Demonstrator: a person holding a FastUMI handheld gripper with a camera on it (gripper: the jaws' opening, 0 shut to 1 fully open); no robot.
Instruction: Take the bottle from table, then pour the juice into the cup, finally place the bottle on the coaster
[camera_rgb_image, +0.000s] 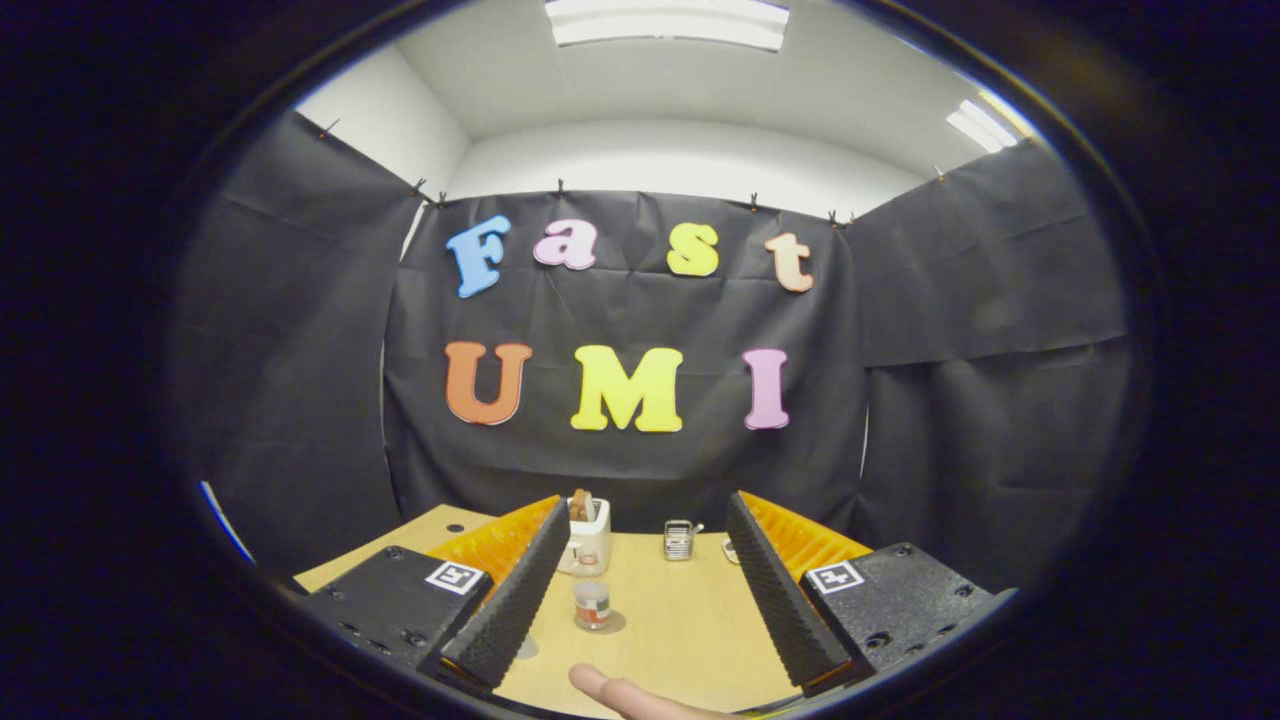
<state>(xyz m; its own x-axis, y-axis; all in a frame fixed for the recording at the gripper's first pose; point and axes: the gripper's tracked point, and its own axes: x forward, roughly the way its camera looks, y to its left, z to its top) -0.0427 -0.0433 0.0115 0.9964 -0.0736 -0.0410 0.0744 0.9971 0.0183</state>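
Gripper (645, 600) spread wide above the table (680, 620), grasping nothing.
A small bottle (592, 605) stands between the fingers with bare wood either side; a white cup (588, 545) and a metal rack (679, 540) sit beyond, by the far edge; a fingertip (625, 693) lies nearest.

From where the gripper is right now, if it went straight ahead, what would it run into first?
Probably the small jar, which stands on the table between the open fingers of the gripper, slightly nearer one finger. Depth is unclear; a fingertip also lies nearer.
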